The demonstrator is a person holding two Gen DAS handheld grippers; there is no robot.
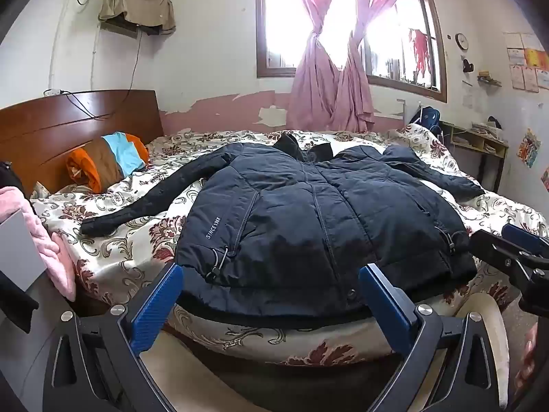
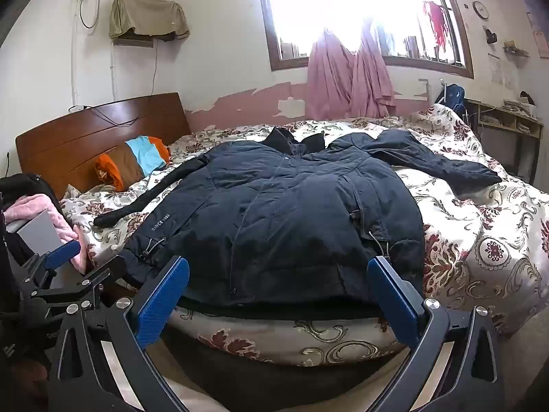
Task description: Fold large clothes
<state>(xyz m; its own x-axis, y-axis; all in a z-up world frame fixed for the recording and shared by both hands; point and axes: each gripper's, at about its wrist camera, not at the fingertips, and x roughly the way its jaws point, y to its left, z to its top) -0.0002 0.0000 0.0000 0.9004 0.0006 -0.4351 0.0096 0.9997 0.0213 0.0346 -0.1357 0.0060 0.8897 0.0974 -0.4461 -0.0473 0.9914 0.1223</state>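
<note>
A dark navy padded jacket [image 1: 308, 202] [image 2: 281, 206] lies flat on the bed, front side up, collar toward the window, hem at the near edge. Its left sleeve [image 1: 151, 202] stretches toward the headboard and its right sleeve [image 2: 435, 164] toward the far right. My left gripper [image 1: 271, 278] hovers open just short of the hem, nothing between its blue fingers. My right gripper [image 2: 279, 271] is likewise open before the hem, a little further right. Each gripper shows in the other's view: the right gripper [image 1: 511, 243] and the left gripper [image 2: 68, 254].
The bed carries a floral quilt [image 2: 480, 240]. A striped orange, brown and blue pillow [image 1: 109, 161] leans on the wooden headboard [image 1: 68, 123]. Pink fluffy cloth [image 1: 51, 247] and a grey box [image 1: 17, 250] sit at the left. A desk [image 1: 477, 140] stands by the right wall.
</note>
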